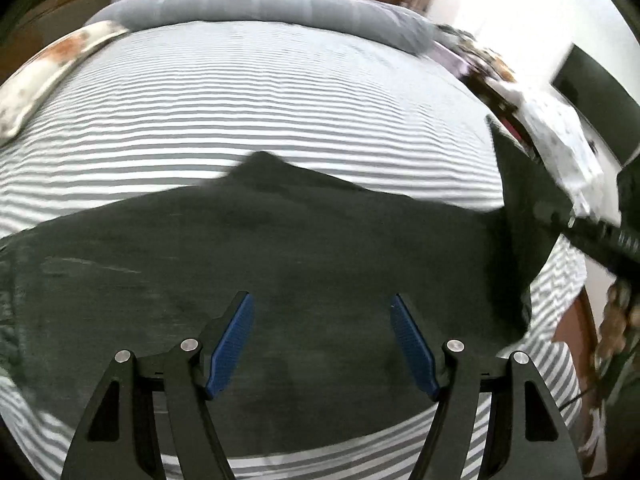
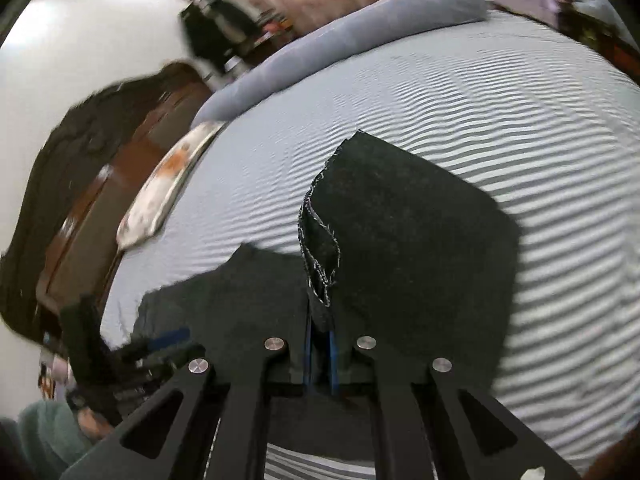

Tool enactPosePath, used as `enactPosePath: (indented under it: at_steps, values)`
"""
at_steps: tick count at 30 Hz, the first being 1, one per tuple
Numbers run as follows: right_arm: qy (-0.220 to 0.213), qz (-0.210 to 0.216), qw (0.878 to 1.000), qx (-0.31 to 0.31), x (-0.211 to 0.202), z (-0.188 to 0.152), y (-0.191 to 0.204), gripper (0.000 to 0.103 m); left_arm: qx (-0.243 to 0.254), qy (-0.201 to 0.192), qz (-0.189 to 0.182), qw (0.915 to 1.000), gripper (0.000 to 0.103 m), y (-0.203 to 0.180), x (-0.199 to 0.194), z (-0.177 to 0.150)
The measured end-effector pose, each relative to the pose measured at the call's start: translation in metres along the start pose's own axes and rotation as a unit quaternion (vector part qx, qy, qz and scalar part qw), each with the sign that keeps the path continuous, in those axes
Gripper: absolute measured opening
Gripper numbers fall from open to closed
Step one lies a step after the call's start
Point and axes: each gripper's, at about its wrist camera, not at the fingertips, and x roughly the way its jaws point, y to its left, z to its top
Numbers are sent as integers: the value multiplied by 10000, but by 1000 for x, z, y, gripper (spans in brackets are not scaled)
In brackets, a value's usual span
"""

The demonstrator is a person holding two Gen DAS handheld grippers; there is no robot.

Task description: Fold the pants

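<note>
Dark pants (image 1: pixel 280 264) lie spread on a bed with a grey-and-white striped sheet (image 1: pixel 256 92). My left gripper (image 1: pixel 322 344) is open and empty, hovering just above the pants' middle. My right gripper (image 2: pixel 320 354) is shut on the frayed leg end of the pants (image 2: pixel 400 232) and holds that part lifted above the sheet (image 2: pixel 520 120). The right gripper and the raised leg end also show in the left wrist view (image 1: pixel 520 208) at the right. The left gripper shows at the lower left of the right wrist view (image 2: pixel 168 340).
A grey rolled blanket (image 1: pixel 260 4) lies along the far edge of the bed. A white-and-orange patterned pillow (image 1: pixel 44 76) lies at the far left. Cluttered things (image 1: pixel 500 68) lie beyond the bed's right edge. A wooden bed frame (image 2: pixel 92 208) runs along the left.
</note>
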Motion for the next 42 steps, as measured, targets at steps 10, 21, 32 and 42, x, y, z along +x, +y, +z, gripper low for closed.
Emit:
enactPosePath:
  at_steps: [10, 21, 32, 42]
  values:
    - [1147, 216, 9880, -1016, 109, -47, 93, 7, -482, 188, -362, 9980, 71, 46, -7, -16]
    - [1803, 324, 9747, -1285, 133, -98, 113, 23, -676, 86, -563, 9961, 71, 51, -13, -17]
    - [1049, -946, 9871, -749, 74, -86, 66, 24, -53, -76, -189, 9998, 71, 0, -3, -5]
    - [1297, -1917, 9711, -584, 78, -92, 24, 25, 896, 484, 724, 9922, 71, -43, 55, -32]
